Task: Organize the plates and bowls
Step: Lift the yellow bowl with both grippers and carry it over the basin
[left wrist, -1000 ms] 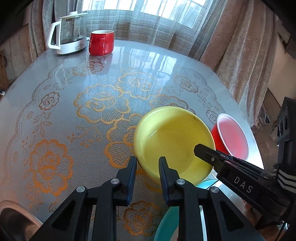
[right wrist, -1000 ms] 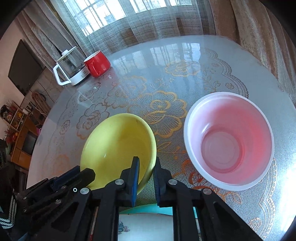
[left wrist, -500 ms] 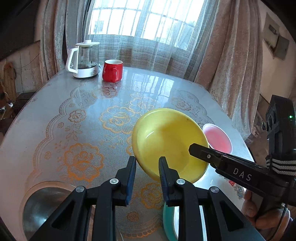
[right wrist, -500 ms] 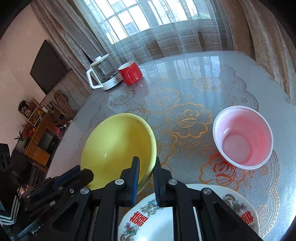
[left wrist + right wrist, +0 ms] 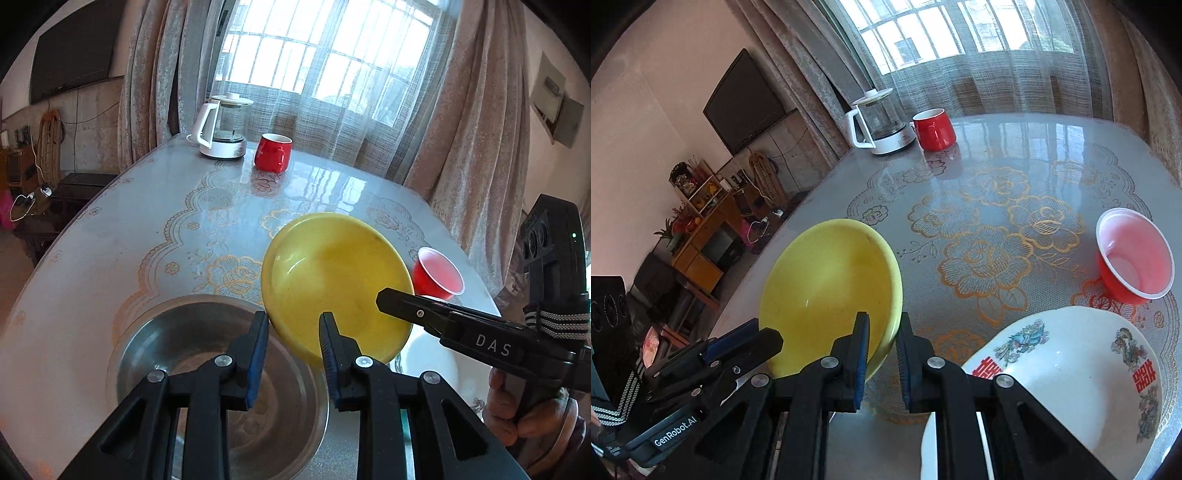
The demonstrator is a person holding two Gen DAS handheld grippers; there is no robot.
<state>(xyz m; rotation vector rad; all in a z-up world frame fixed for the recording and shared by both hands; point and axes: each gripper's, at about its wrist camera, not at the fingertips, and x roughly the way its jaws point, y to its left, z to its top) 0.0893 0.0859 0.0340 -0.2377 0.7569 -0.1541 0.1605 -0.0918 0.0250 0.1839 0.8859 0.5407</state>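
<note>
Slippage threatens the round yellow plastic bowl (image 5: 334, 284), mid-frame above the desk (image 5: 147, 236): right gripper (image 5: 882, 343) clamps its rim, but left gripper (image 5: 291, 336) jaws are opening around it.

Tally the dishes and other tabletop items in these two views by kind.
Bowls: 4 (yellow, steel, red, white patterned)
Mugs: 1 (red)
Kettles: 1
Total: 6
</note>
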